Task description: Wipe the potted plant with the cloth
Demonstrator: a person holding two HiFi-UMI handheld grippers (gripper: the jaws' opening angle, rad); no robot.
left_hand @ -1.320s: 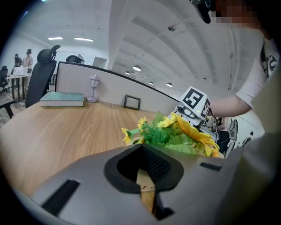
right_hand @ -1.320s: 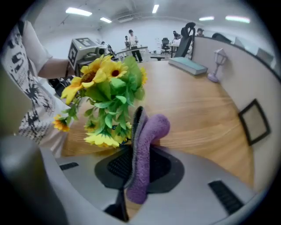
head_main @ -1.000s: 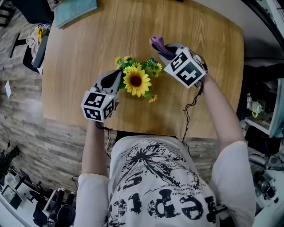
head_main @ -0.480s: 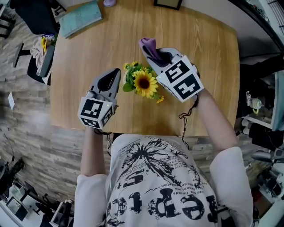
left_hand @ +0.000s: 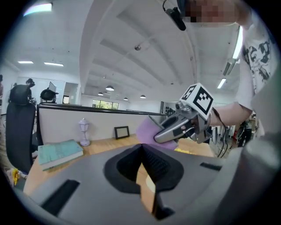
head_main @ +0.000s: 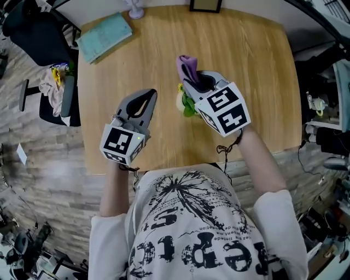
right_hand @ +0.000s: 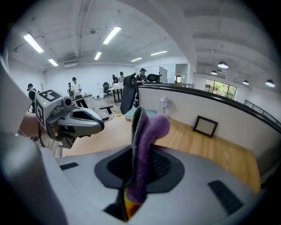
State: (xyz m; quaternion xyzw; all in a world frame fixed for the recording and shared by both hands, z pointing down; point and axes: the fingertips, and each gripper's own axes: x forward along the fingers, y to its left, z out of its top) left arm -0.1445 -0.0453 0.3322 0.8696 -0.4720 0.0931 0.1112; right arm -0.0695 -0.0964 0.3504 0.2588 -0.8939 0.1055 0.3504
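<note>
Right gripper (head_main: 192, 83): jaws clamped on the purple cloth (head_main: 185, 64), which stands up out of the tips in a fold. Left gripper (left_hand: 141, 149): jaws together, nothing between them.

Change over the last second: both grippers have come up and drifted toward the far side of the tabletop (head_main: 246, 49). The left one was right beside the plant (head_main: 186, 104) and is now apart from it. The plant stood in full view between the two grippers; now it sits under the right gripper, with only a bit of green and a pale patch showing at its left edge. The right gripper view shows a yellow spot below the jaws, probably the flower.

Read: cloth looks lifted clear of the plant, so no wiping contact right now. Likely a reposition between passes, or the end of one; can't tell which.

Surroundings: book (head_main: 104, 37), small lamp (left_hand: 83, 131) and picture frame (head_main: 205, 5) sit ahead of both grippers at the far edge, well apart. Cable (head_main: 223, 153) hangs behind the right gripper. Nothing blocks the way back down; the left gripper is off to the side.
</note>
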